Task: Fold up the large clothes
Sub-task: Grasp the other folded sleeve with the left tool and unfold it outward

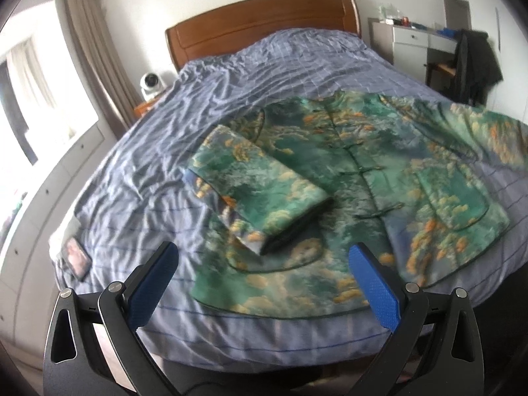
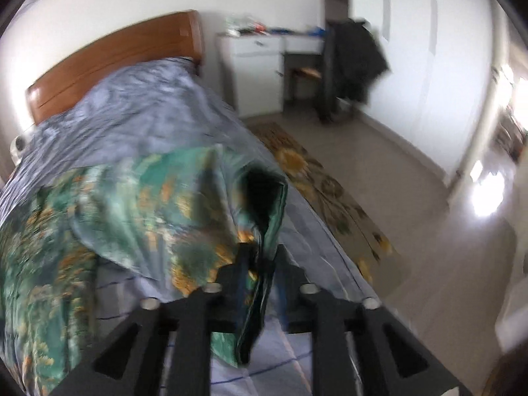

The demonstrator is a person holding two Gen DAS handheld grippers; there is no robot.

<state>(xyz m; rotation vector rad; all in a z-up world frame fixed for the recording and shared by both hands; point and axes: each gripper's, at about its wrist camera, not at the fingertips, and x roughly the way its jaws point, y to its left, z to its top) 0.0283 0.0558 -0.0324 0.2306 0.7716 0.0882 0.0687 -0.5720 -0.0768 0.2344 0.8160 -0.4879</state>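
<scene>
A green jacket (image 1: pixel 359 178) with an orange cloud print lies front-up on the bed. Its left sleeve (image 1: pixel 264 194) is folded across the body, cuff toward me. My left gripper (image 1: pixel 262 255) is open and empty, hovering over the jacket's near hem. In the right wrist view my right gripper (image 2: pixel 262 254) is shut on the jacket's right sleeve cuff (image 2: pixel 264 204), which shows its dark lining, and holds it lifted above the bed. The rest of the jacket (image 2: pixel 99 214) spreads to the left.
The bed has a wrinkled blue checked sheet (image 1: pixel 198 105) and a wooden headboard (image 1: pixel 260 23). A phone (image 1: pixel 76 256) lies near the bed's left corner. A white desk (image 2: pixel 254 66), a chair with a dark coat (image 2: pixel 356 62) and a floral rug (image 2: pixel 330 191) stand right of the bed.
</scene>
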